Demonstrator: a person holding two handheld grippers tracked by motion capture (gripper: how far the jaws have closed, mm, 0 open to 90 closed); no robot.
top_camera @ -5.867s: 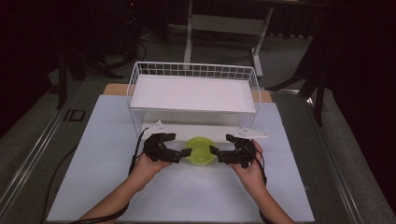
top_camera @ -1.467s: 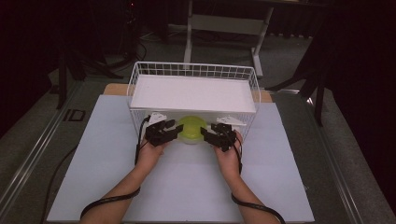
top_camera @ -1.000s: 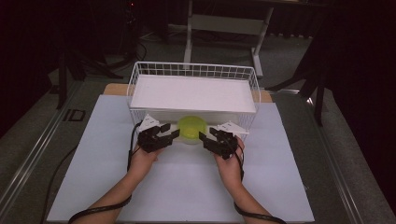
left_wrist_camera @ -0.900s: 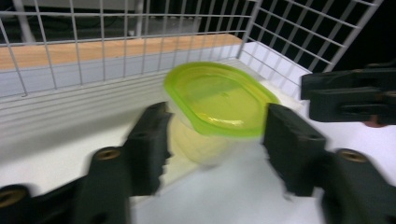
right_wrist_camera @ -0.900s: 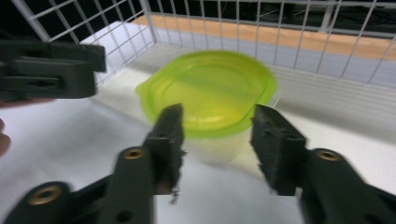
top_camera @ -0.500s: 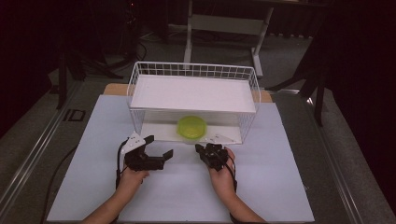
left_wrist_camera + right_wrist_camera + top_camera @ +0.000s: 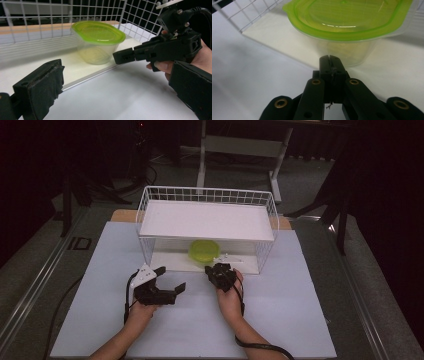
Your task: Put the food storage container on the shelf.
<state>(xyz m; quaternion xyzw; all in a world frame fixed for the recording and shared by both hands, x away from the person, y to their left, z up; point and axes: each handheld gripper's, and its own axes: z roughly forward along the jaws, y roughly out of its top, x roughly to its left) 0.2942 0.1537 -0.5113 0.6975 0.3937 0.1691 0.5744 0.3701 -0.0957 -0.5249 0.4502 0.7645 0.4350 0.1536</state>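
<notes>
- High view: a green-lidded container (image 7: 203, 251) was seen on the lower shelf of the wire rack (image 7: 207, 195), beyond both grippers.
- Left gripper view: the left gripper (image 7: 120, 82) was spread wide, empty.
- Right gripper view: the right gripper (image 7: 330, 60) was pressed closed, just short of the container; light, slippery plastic was judged best gripped under the lid rim (image 7: 342, 33).

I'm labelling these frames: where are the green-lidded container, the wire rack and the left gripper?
green-lidded container (image 7: 98, 32): left gripper view, middle of its lid.
wire rack (image 7: 207, 195): high view, back wall's mesh.
left gripper (image 7: 172, 282): high view, between its open jaws' tips.
</notes>
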